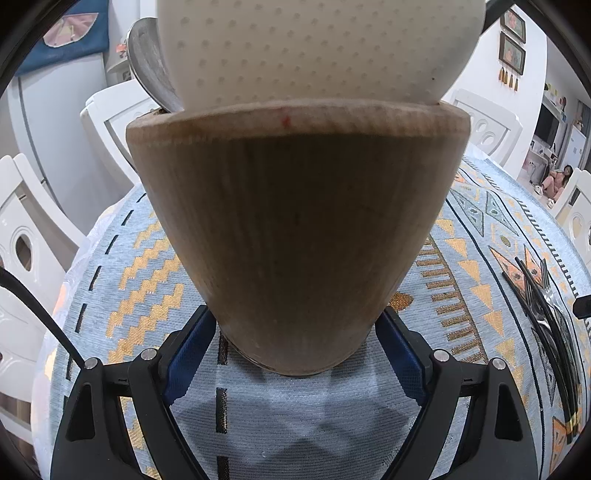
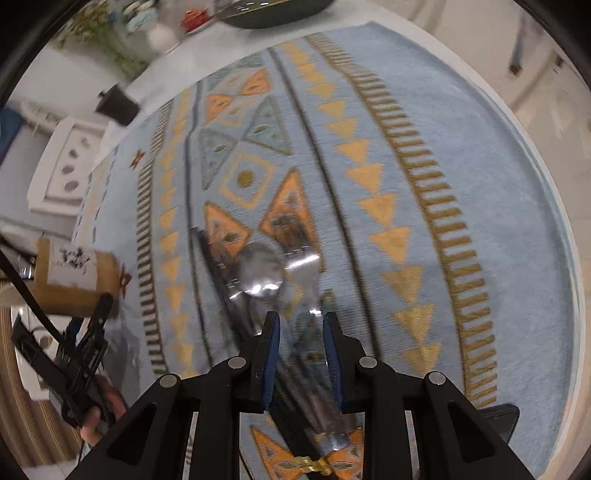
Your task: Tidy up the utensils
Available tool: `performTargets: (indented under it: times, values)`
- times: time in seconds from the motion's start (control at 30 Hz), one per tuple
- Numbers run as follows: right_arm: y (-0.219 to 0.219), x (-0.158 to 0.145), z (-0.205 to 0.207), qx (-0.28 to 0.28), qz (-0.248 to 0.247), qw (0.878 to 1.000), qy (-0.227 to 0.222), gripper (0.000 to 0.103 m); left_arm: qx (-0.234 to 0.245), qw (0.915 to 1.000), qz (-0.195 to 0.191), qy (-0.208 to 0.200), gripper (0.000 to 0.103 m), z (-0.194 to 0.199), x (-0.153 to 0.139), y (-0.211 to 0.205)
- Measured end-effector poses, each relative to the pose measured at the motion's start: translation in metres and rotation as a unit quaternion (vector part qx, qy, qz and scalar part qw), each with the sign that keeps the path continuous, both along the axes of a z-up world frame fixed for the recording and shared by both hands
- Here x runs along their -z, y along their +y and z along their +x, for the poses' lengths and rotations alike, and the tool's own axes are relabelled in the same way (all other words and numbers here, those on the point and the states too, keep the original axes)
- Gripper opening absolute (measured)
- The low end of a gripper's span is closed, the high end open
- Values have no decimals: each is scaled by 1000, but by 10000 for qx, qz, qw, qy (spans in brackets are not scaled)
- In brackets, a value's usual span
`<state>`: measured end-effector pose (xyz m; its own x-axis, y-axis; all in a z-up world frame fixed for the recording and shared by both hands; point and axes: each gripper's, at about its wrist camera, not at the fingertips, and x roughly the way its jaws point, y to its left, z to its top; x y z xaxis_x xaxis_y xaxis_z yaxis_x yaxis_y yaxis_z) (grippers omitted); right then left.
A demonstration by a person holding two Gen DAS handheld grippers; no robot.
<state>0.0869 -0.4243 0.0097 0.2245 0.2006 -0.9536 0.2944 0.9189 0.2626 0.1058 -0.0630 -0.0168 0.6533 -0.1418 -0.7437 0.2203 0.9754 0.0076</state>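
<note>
1. Far left, the left gripper is pinching the base of a wooden utensil holder, blue pads pressing on either side of it. The holder is sitting on the patterned tablecloth, and there's already a perforated white spatula and a metal ladle or spoon head sticking out of the top. Looks like this hand is just steadying the pot.

2. Moving right, the loose cutlery is lying in a bundle on the cloth: a spoon, a fork and some dark chopstick-like pieces. Pretty blurry though, so I'm not counting them.

3. The right gripper is pointing steeply down at that bundle, fingers only narrowly spread, straddling the handles. I can't tell if the pads are actually biting on anything yet, so I'm calling it not gripped.

4. My read: it's the pick-up step for the next utensil. Next move probably needs pinching just one handle, lifting it clear of its neighbours, then carrying it over left and dropping it handle-first into the holder. The risk is dragging two pieces at once.

5. Room stuff: the table is wearing a light blue cloth with orange and gold triangles. White chairs are standing around it, framed pictures are hanging on the wall at right, and a dark bowl is sitting at the far edge.
</note>
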Motion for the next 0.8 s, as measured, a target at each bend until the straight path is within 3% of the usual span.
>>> performTargets:
  times: [0.27,0.7,0.8]
  values:
    - [26,15,10,-468,-213,9985,174,23,-2,10000,-28,21,88,1,1,0]
    - [60,26,42,-966,-1308,9865,178,23,-6,10000,-39,33,88,2,2,1]
    - [61,25,45,-1000,-1328,9860,109,3,-6,10000,-43,36,88,2,1,1]
